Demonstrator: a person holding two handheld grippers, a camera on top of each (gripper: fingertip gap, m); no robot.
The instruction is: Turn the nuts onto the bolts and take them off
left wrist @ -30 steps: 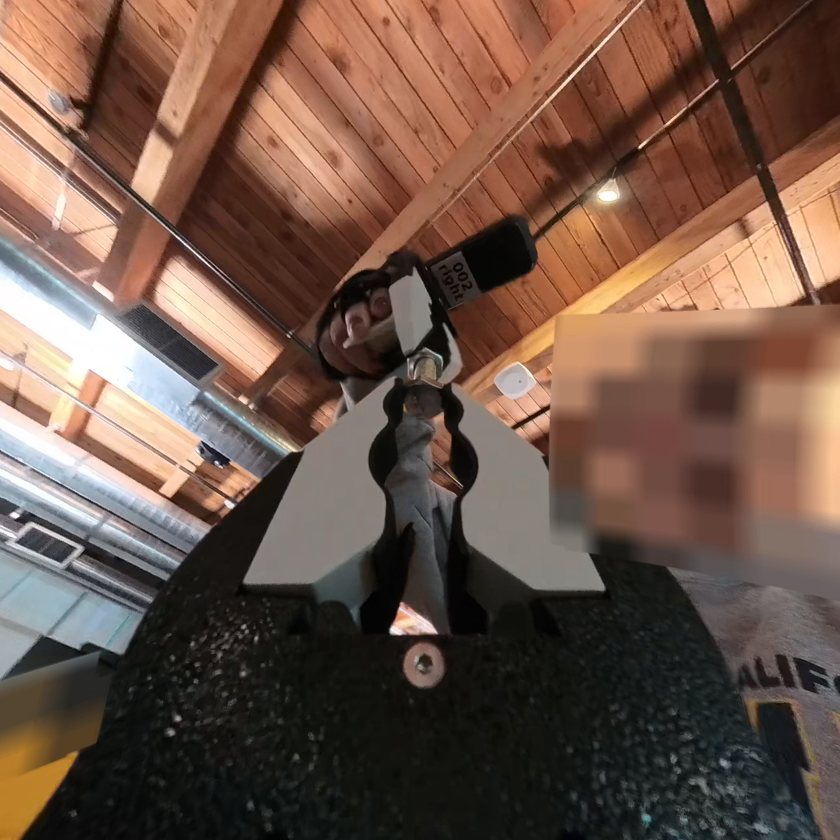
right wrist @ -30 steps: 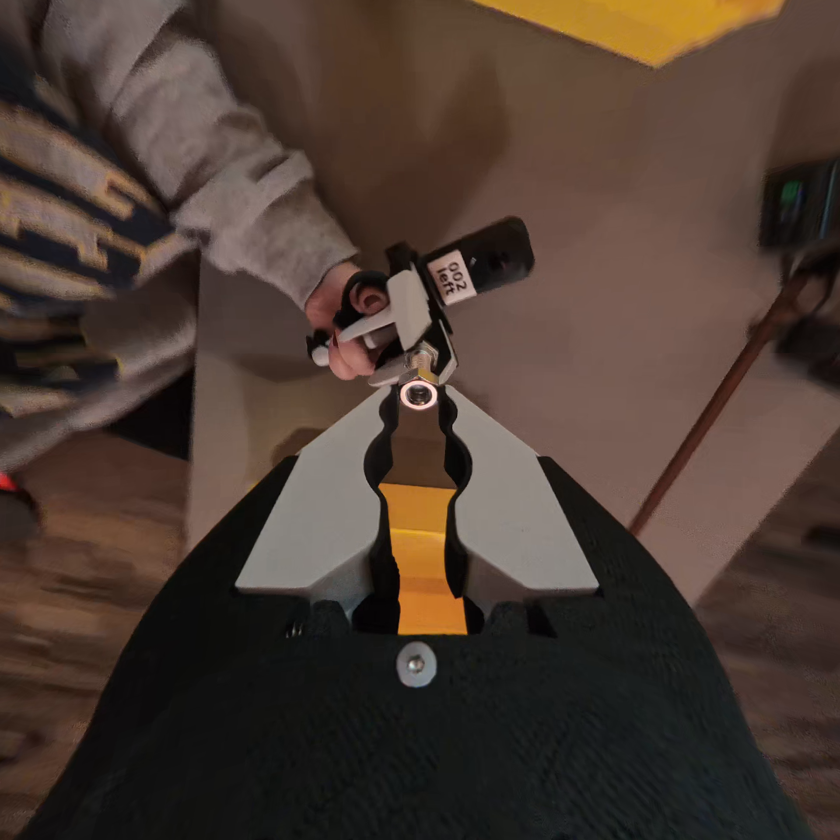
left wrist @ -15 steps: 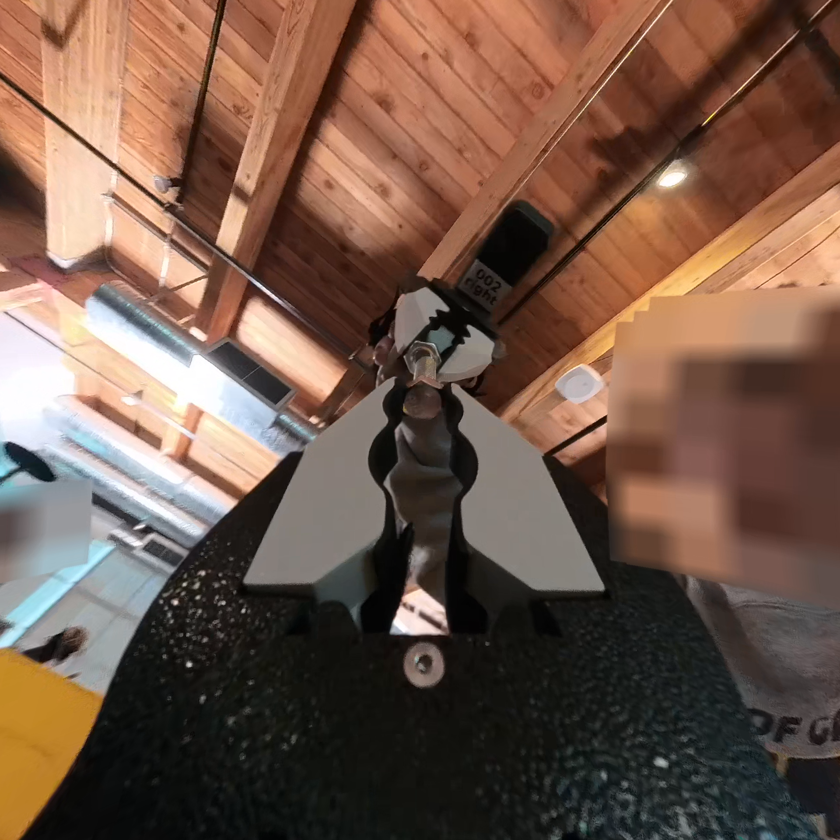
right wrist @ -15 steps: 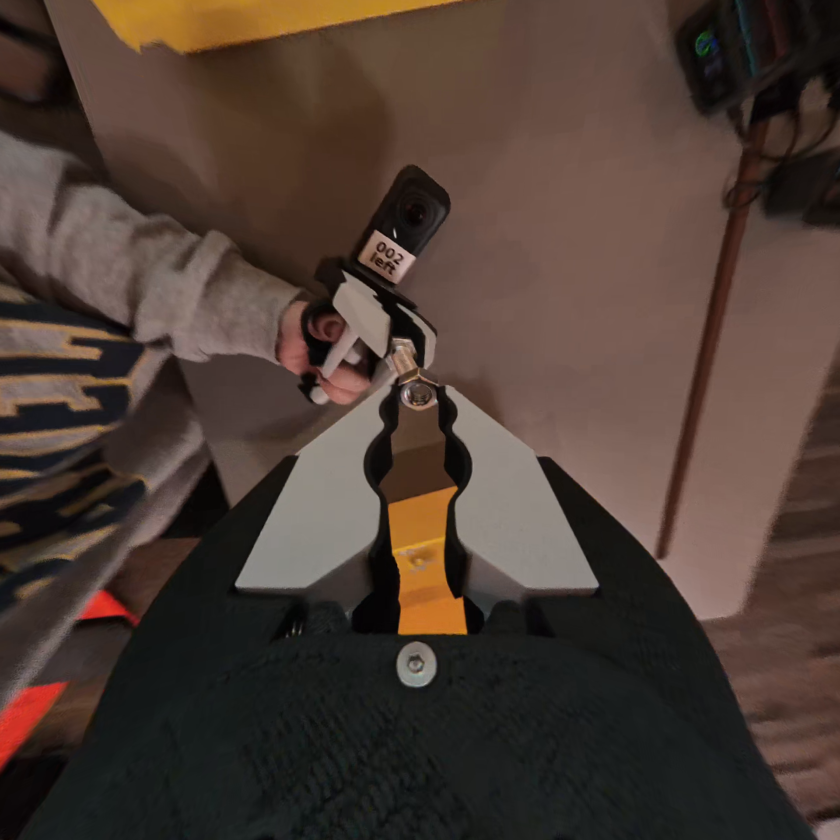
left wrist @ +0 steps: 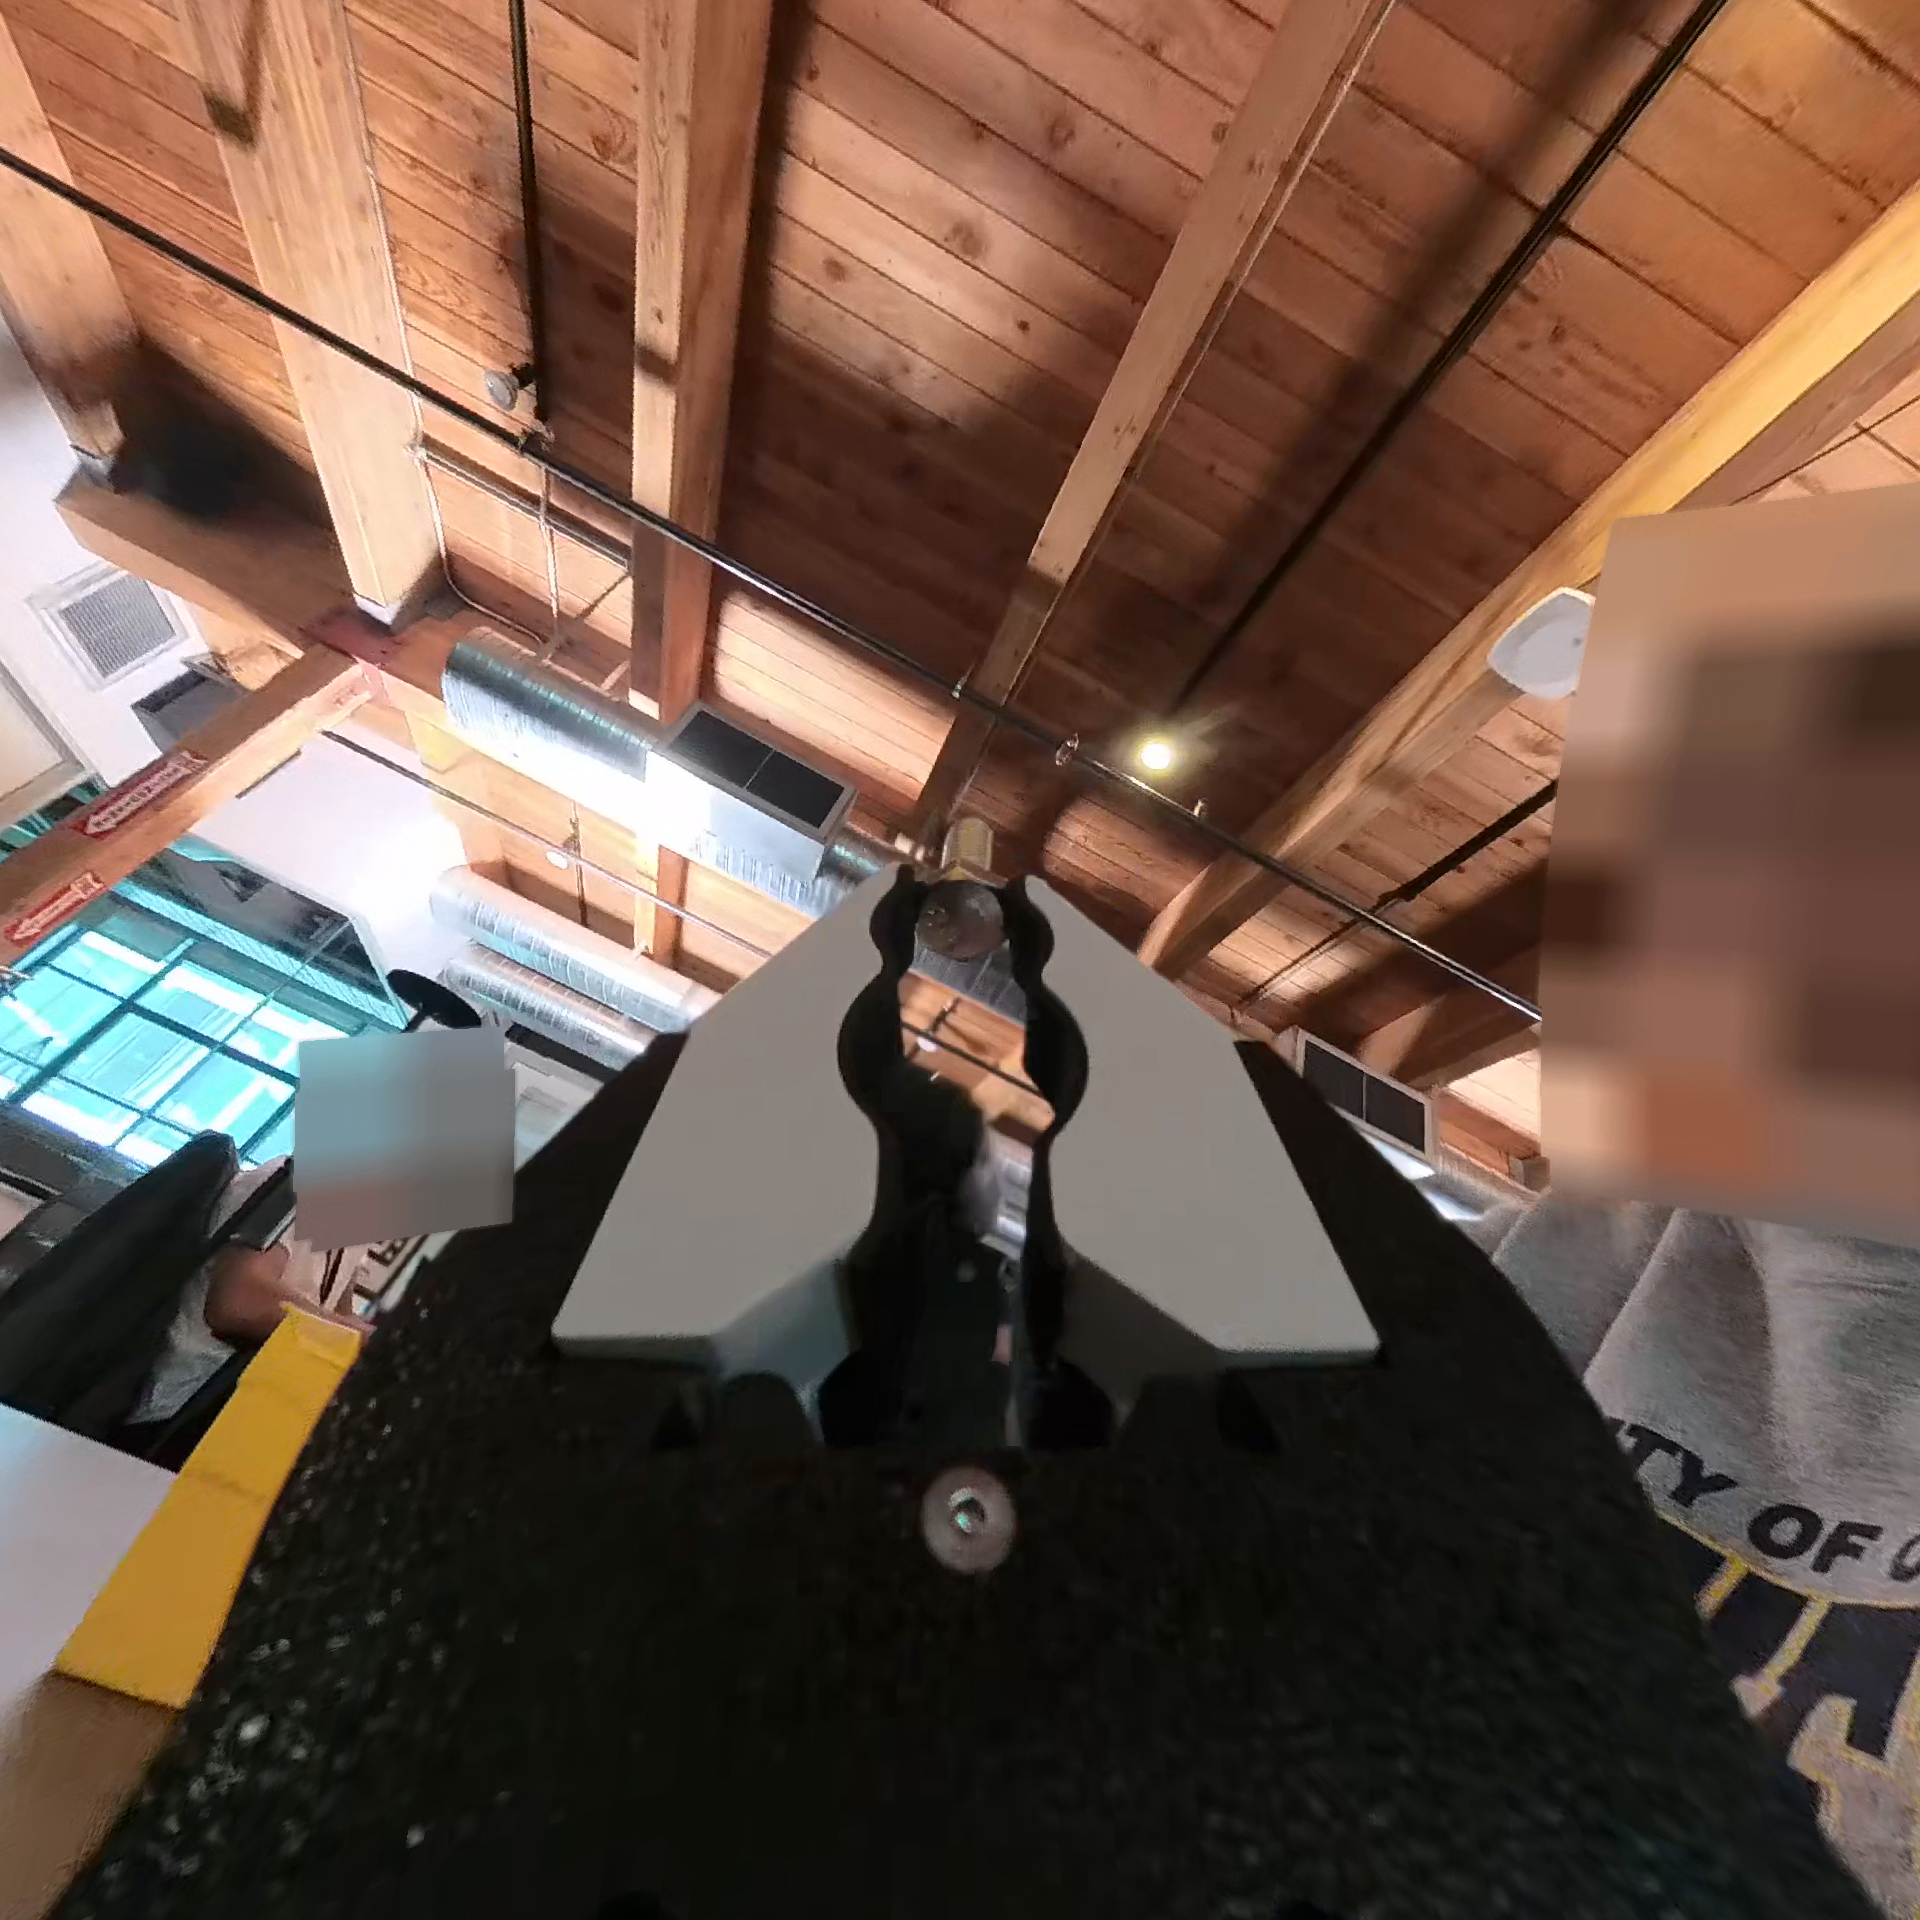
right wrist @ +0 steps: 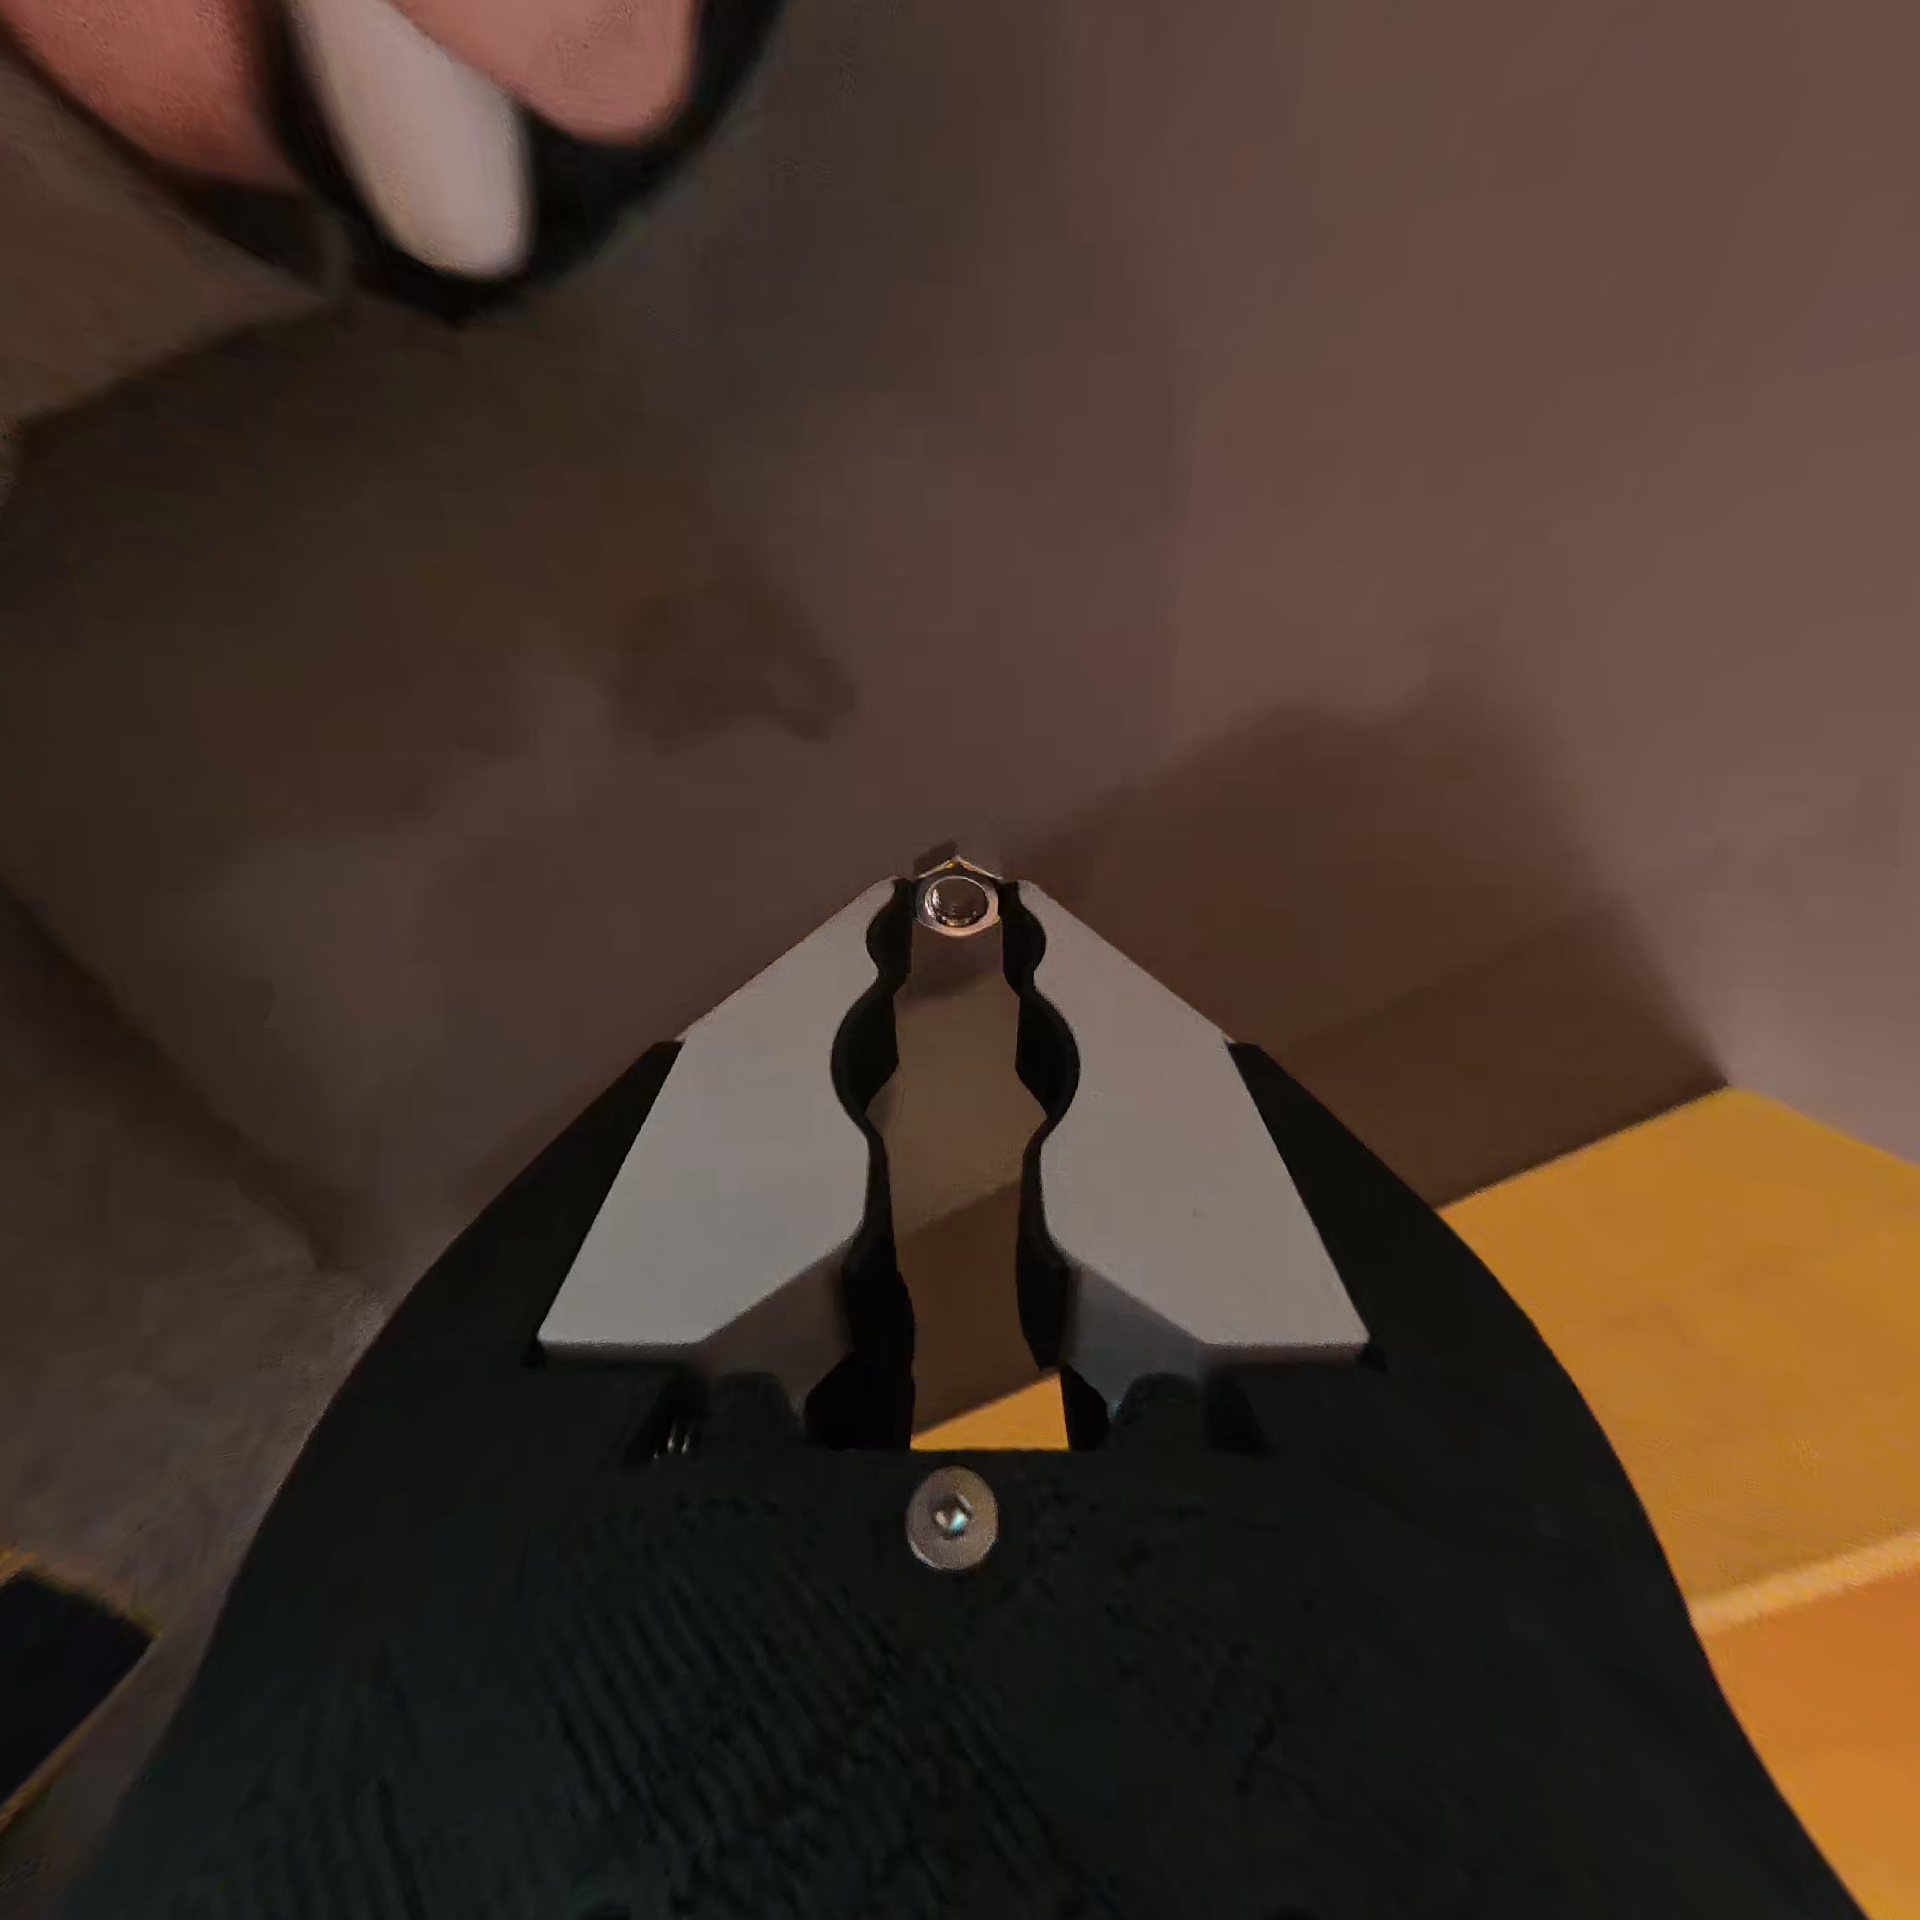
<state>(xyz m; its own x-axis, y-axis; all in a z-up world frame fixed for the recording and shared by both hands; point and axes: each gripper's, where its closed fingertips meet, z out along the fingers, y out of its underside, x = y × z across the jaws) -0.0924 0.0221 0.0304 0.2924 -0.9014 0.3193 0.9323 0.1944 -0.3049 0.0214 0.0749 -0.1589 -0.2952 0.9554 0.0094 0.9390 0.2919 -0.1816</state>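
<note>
In the left wrist view my left gripper (left wrist: 961, 883) points up at the ceiling and is shut on a silver bolt (left wrist: 958, 923), gripped by its round head. The threaded end (left wrist: 968, 840) sticks out past the tips. In the right wrist view my right gripper (right wrist: 958, 883) is shut on a small hex nut (right wrist: 958, 902) at its very tips, hole facing the camera. The two grippers are apart. Only a blurred hand (right wrist: 582, 73) on the left gripper's white trigger (right wrist: 436, 177) shows at the top left of the right wrist view.
Wooden beams (left wrist: 675, 343), a metal duct (left wrist: 540, 707) and a lamp (left wrist: 1153, 753) are overhead. The holder's grey sweatshirt (left wrist: 1714, 1403) is at the right, and another person (left wrist: 114, 1278) sits at the left. A yellow-edged surface (left wrist: 208, 1507) is low left. A yellow surface (right wrist: 1662, 1351) lies under a brown-grey panel (right wrist: 1247, 468).
The grippers met tip to tip at the bolt and nut; now they have parted. The right gripper has left the left wrist view. Both views have swung.
</note>
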